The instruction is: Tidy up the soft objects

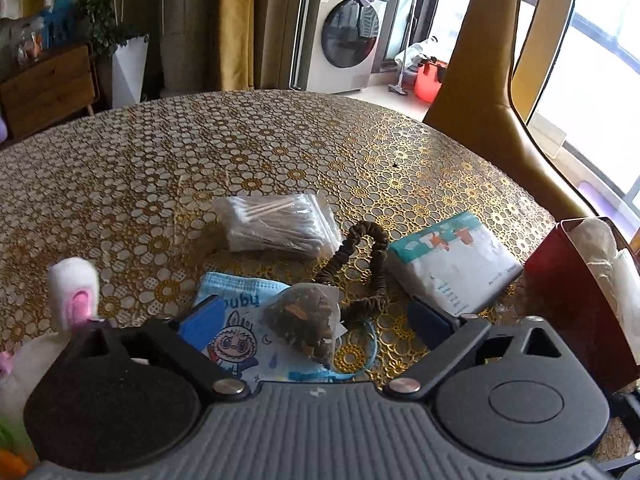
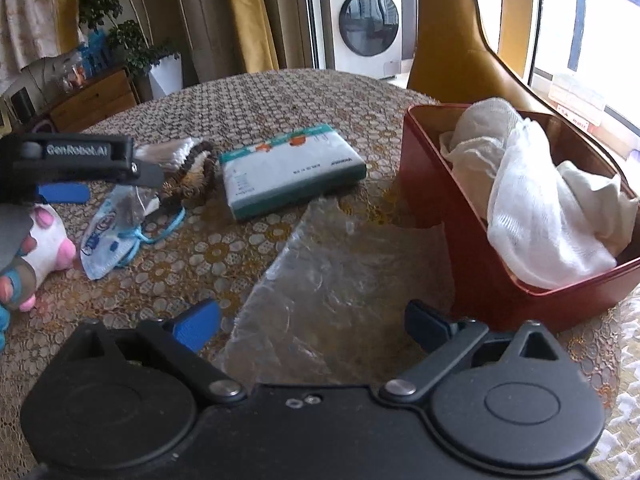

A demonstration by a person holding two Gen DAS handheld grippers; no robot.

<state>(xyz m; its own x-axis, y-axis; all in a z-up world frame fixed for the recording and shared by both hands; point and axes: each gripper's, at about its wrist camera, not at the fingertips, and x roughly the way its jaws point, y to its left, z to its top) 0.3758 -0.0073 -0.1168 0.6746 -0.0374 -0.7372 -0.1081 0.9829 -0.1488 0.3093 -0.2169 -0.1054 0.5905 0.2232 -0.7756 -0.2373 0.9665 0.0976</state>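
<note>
My left gripper [image 1: 320, 320] is open above a tea bag [image 1: 306, 322] that lies on a blue child's face mask [image 1: 236, 332]. A brown scrunchie [image 1: 360, 268], a bag of cotton swabs [image 1: 276, 224] and a tissue pack [image 1: 452, 260] lie just beyond. A white and pink plush toy [image 1: 74, 292] sits at the left. My right gripper [image 2: 312, 324] is open over a clear plastic bag [image 2: 332, 280], left of a red box [image 2: 460, 216] holding white cloths [image 2: 532, 192]. The left gripper also shows in the right wrist view [image 2: 64, 192], over the mask [image 2: 108, 240].
The round table [image 1: 200, 152] has a gold lace-pattern cover. A tan chair back [image 1: 480, 92] stands at its far right edge. A washing machine [image 1: 344, 32], a plant in a white pot [image 1: 128, 64] and a wooden cabinet [image 1: 48, 88] stand behind.
</note>
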